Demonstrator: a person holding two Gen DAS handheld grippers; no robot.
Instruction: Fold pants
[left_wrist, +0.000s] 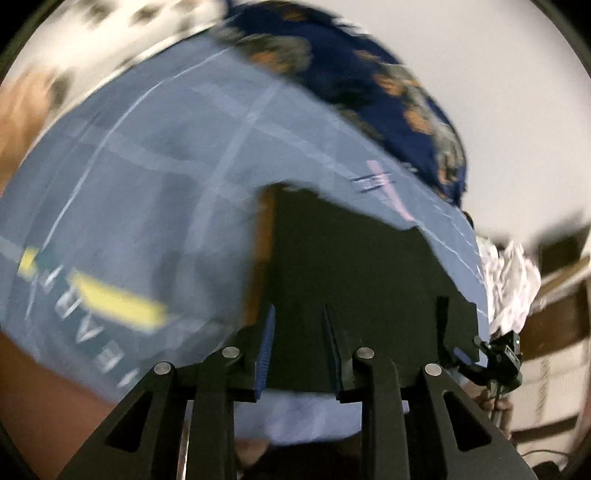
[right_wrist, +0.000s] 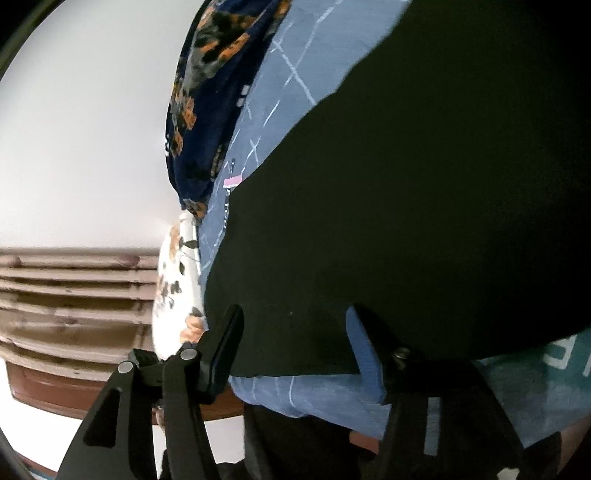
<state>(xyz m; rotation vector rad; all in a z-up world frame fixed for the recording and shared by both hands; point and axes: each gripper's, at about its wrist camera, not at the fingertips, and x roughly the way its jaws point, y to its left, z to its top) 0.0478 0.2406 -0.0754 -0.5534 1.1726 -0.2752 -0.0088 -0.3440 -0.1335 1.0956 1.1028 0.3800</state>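
On blue sheet (right_wrist: 317, 55), black pants (right_wrist: 406, 203), folded flat

Black linkage grippers (left_wrist: 301, 354) with silver pivot pins, seemingly blue-ridged pads

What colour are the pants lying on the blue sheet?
Plain black pants, no pattern, seen best in the right wrist view.
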